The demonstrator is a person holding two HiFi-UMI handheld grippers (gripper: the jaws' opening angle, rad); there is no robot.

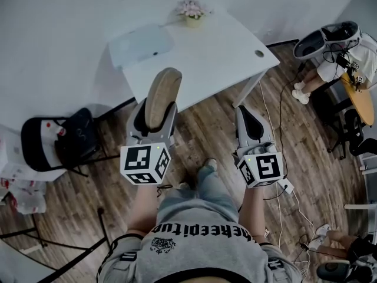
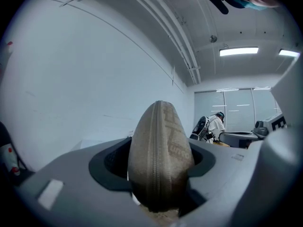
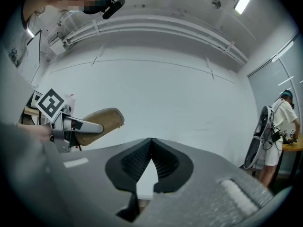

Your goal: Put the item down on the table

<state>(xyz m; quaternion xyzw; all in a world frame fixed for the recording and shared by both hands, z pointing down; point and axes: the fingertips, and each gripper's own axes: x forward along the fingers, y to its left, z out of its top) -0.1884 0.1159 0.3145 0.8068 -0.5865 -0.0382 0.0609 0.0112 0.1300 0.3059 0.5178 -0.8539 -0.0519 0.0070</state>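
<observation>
Left tool (image 1: 155, 112) is pinching the tan zip case (image 1: 164, 92) across its flat sides. The left gripper view shows the zip seam facing the camera and both pads tight on the shell, with most of the case sticking out past the tips. Right tool (image 3: 150, 144) has its jaws pressed together with nothing between them, and it's held level beside the left one. The case is in the air: in the head view its far end sits at the near edge of the white desk (image 1: 212, 52) and it isn't touching the top. My read is that we're in the carry-in, with the put-down not yet begun. To do it well, bring the case further in over the bare middle of the desk, keeping clear of the pale flat thing (image 1: 141, 45) at the back left and the flower pot (image 1: 192, 12) at the far edge. Lower until the underside of the case rests on the top, and only then spread the jaws. The shell looks rounded, so I expect it to roll or tip if released on edge; lay it on a flat side if the wrist allows. Pull straight back along the jaw line so the pads don't drag it. The right tool isn't needed, so keep it off to the side.
</observation>
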